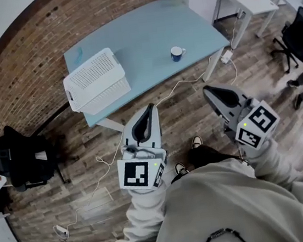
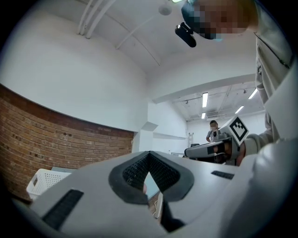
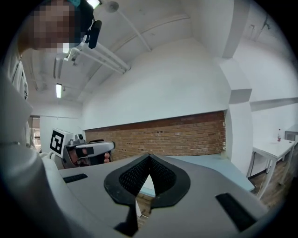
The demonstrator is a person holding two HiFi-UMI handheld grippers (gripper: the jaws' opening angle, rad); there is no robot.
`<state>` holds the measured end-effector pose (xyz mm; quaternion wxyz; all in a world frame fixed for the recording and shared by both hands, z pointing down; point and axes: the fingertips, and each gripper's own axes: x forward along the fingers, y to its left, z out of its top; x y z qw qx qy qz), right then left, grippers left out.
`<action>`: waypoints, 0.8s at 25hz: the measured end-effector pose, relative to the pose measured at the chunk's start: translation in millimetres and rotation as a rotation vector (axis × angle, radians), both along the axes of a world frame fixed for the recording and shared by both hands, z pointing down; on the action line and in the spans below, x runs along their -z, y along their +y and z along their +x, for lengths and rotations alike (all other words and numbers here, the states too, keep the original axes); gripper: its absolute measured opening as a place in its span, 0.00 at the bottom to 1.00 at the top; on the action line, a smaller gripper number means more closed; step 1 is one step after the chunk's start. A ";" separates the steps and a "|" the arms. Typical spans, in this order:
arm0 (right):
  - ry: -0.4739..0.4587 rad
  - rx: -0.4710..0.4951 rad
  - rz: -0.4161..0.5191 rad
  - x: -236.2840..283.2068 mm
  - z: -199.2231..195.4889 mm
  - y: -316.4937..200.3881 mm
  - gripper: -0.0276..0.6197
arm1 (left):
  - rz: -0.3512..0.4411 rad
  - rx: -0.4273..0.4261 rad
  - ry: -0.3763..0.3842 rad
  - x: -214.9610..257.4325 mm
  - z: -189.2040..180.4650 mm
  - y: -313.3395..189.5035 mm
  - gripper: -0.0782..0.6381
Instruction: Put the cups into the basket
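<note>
While the one blue cup (image 1: 177, 53) in view stands upright on the pale blue table (image 1: 139, 30), well apart from the white basket (image 1: 96, 80) at the table's left end, the task looks barely begun; whether the basket already holds anything cannot be told. The left gripper (image 1: 150, 108) and right gripper (image 1: 208, 90) hang short of the table, jaws pressed together on nothing, so reaching, grasping and dropping the cup are all left to do

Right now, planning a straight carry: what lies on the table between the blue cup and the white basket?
Nothing. In the head view, the tabletop between the cup and the basket is bare blue surface.
</note>
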<state>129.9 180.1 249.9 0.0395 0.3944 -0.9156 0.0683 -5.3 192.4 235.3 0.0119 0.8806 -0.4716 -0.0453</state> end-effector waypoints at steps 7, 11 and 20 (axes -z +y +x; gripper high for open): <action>-0.010 0.051 0.025 -7.5 -16.0 -119.9 0.05 | 0.005 0.008 -0.009 -13.6 4.3 -121.0 0.10; -0.018 0.072 0.005 -13.2 -14.8 -207.8 0.05 | -0.014 0.044 0.001 -18.2 10.6 -211.4 0.11; -0.043 0.138 0.005 -8.5 -5.5 -354.1 0.05 | -0.067 0.071 -0.030 -31.0 24.3 -343.9 0.10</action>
